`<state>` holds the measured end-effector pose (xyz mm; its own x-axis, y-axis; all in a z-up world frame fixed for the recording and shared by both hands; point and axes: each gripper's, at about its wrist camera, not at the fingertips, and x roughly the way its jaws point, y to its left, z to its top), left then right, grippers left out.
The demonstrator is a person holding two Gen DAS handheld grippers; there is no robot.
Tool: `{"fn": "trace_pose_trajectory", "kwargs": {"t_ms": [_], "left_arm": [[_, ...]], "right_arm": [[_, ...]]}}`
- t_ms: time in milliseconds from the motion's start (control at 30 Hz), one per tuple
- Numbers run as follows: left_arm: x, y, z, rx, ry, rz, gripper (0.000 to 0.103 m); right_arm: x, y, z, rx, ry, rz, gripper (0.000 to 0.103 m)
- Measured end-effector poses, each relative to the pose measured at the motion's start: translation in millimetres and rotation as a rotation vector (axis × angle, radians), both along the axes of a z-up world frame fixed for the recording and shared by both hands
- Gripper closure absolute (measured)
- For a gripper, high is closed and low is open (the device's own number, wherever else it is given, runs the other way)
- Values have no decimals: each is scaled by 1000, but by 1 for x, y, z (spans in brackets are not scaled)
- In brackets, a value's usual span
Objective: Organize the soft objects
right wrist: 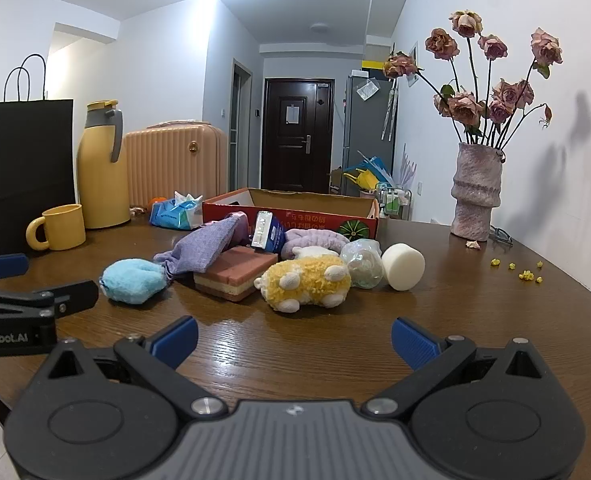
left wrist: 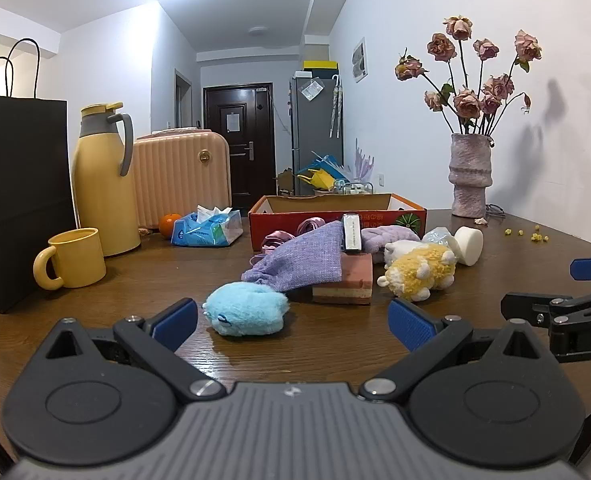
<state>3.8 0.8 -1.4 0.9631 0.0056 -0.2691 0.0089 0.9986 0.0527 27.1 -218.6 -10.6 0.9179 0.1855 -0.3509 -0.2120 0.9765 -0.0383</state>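
Both grippers hover low over the brown wooden table [left wrist: 95, 344], jaws spread wide and gripping nothing. Left gripper [left wrist: 291, 326] sits just short of the blue plush toy [left wrist: 247, 314], which lies on the table between and slightly beyond its blue pads. Right gripper [right wrist: 293, 340] faces open tabletop, with the yellow plush toy [right wrist: 307, 282] a little further ahead (lying on its side, white feet toward the lens).

Behind those two, the pile: a purple knitted pouch [left wrist: 307, 258] drapes over a pink layered sponge block [left wrist: 347, 280], and a small blue-and-white carton [right wrist: 269, 232] leans on top of that block. A lilac fluffy item [right wrist: 315, 238] lies behind the yellow toy, with a white plush [left wrist: 401, 250] tucked against it. A crumpled clear plastic ball [right wrist: 361, 262] touches the yellow toy's right side, and a white foam cylinder [right wrist: 403, 266] lies just beside that. An open red cardboard box [right wrist: 335, 216] stands behind the heap; some purple items sit at its front wall.

Off to the left: yellow mug [left wrist: 73, 258], yellow thermos jug [left wrist: 103, 176], black paper bag [left wrist: 15, 200], tissue pack [left wrist: 209, 228]. Far right, a vase of dried roses [right wrist: 475, 196], well apart from the pile.
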Motion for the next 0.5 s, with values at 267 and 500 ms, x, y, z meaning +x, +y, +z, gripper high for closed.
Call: {"fn": "trace_pose_trajectory", "kwargs": {"t_ms": [267,500], "left_arm": [[2,2,-2,-7,2,5,0],[16,3,-3,-11,13,1,0]], "right_arm": [[5,-1,1,-7,6,-2,0],[20,-3,2,-19,21,-14,0]]}}
